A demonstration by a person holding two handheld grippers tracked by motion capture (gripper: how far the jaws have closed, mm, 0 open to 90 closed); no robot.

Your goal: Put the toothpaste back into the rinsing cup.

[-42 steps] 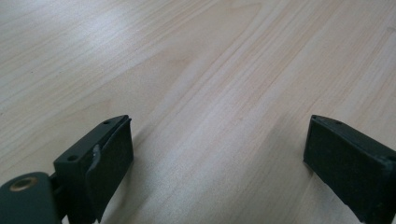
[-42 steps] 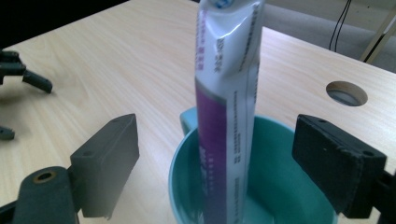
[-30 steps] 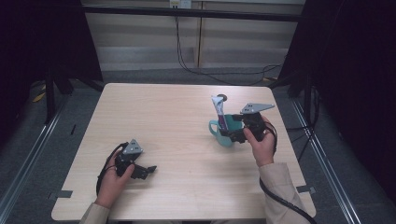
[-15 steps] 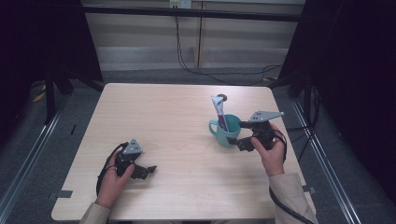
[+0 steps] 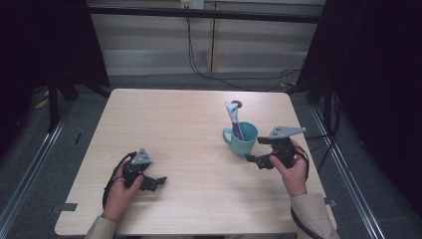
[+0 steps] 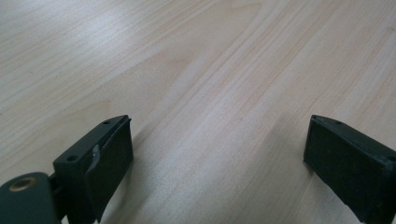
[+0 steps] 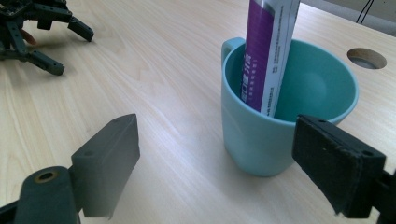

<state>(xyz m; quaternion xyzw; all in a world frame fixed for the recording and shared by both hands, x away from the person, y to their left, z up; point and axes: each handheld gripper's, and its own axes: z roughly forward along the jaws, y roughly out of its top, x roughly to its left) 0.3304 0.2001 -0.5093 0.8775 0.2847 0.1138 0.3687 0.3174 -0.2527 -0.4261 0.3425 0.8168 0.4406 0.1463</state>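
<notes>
A teal mug [image 5: 242, 140] stands on the wooden surface [image 5: 189, 124], a light, soft tube [image 5: 233, 118] leaning inside. The right gripper [image 5: 256, 151], jaws spread, sits just beside it; gripping the tube's upper end looks safest.

left hand-held gripper [image 5: 158, 181]: down low near the front edge, jaws spread wide, nothing between them
left hand [image 5: 119, 191]: wrapped round the grip, forearm coming in from the bottom
right hand-held gripper [image 5: 252, 159]: jaws wide apart too, pointing left
right hand [image 5: 293, 169]: holding from behind, beige sleeve
</notes>
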